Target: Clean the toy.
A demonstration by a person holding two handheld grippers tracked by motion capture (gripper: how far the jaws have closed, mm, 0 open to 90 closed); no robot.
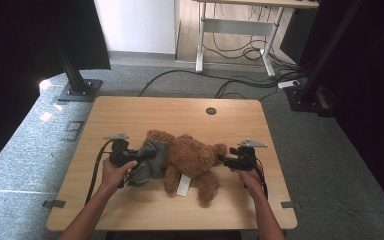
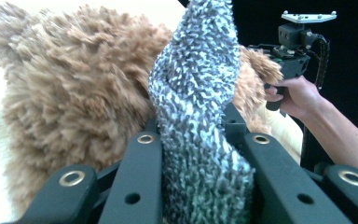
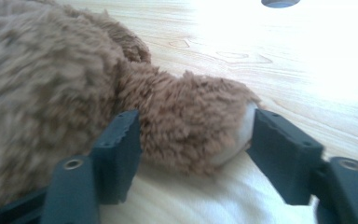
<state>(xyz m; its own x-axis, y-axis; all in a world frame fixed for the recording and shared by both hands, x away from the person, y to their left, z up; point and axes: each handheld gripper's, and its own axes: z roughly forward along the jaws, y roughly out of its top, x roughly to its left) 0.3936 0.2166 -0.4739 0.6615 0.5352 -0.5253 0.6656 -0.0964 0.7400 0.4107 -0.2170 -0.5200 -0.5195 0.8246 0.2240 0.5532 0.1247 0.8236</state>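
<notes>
Two hand-held grippers are working on a bear lying on the tabletop.
The left hand-held gripper (image 1: 147,156) is pinching the grey cloth (image 2: 200,116) on the bear (image 1: 190,157); the right hand-held gripper (image 3: 193,140) is standing spread around the bear's paw (image 3: 191,126), on the tabletop (image 1: 130,115).

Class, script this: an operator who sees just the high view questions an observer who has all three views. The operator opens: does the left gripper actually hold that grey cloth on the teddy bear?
Observer: Yes. The left gripper has its jaws shut on a fold of the grey knit cloth, which rises between them.
Operator: And the other one?
Observer: The right gripper is open, with the bear's paw lying between its jaws.
Operator: Which way does the paw point?
Observer: Its pale sole faces the jaw at the right of the right gripper view.
</notes>
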